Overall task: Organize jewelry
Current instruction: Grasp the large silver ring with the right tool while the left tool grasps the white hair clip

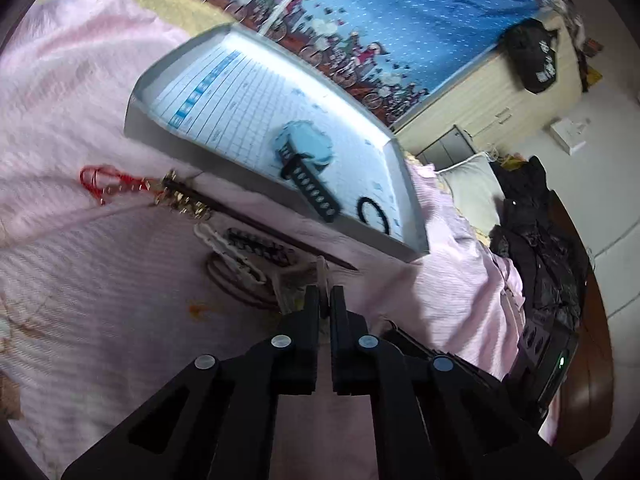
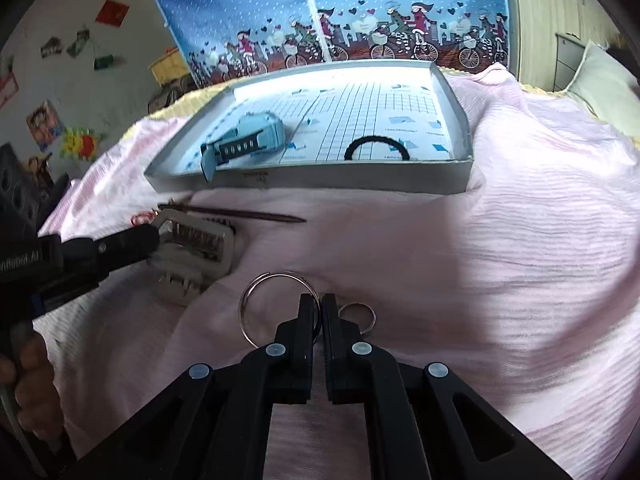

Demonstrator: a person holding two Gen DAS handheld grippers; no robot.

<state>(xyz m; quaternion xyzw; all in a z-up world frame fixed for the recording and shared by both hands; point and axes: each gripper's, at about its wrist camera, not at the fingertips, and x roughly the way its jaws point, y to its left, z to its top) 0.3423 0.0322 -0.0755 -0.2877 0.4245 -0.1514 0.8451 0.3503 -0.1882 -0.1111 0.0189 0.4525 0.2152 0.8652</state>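
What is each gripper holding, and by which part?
Left gripper pinches the pale hair clip by its end. Right gripper is closed between two metal rings; whether it grips either cannot be told.

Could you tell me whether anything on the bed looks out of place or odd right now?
An orange stain marks the pink blanket beside the loose hair clips; otherwise nothing stands out.
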